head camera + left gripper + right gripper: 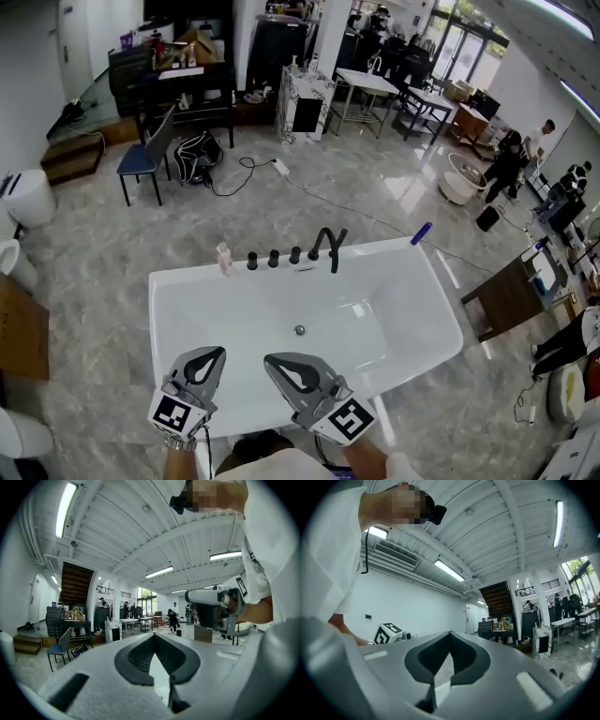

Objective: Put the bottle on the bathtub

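- The small pale pink bottle (223, 258) stands upright on the far rim of the bathtub (394, 251), near its far left corner and just beside the row of black taps (274, 258).
- The left claw (219, 352) and the right claw (268, 359) hang over the tub's near edge, well apart from the bottle. Each has its jaws together with nothing between them (both gripper views agree).
- The bottle is narrow and the rim looks glossy, so a bump from a claw reaching in could tip it into the basin or onto the floor.
- A purple thing (421, 232) at the far right corner could be taken for the bottle (I cannot tell what it is).
- No label on the bottle can be read; it is too small. The cubes (349, 419) carry black-and-white square patterns, not words.
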Available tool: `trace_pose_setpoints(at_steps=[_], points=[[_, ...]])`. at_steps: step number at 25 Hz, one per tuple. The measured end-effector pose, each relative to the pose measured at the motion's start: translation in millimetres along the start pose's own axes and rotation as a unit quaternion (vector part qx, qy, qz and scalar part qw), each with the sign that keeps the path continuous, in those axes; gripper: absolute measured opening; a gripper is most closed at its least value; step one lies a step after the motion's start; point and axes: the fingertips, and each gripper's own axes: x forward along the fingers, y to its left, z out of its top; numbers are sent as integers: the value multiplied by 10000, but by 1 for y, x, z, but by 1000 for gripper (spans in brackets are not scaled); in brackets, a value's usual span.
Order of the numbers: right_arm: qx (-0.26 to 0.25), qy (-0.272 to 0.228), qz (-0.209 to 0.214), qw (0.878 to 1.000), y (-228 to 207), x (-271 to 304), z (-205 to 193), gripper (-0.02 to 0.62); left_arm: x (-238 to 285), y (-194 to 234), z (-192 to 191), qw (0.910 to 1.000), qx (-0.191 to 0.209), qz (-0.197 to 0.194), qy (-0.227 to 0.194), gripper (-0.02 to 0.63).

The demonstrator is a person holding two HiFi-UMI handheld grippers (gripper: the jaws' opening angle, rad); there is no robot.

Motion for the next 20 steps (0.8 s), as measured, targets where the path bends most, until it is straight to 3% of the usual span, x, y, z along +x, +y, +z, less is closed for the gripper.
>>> trace_pose_setpoints(at_steps=[7, 14, 20], points=[[180, 363, -16, 9992, 5, -9, -8, 3, -12, -6, 2, 10000, 45, 57, 56, 3], [156, 340, 4, 9993, 8, -7, 9, 3, -18, -11, 19, 10000, -14, 55, -17, 3], [124, 332, -27, 9994, 2, -9, -2, 3, -8, -9, 16, 9999, 26, 25, -111, 3]])
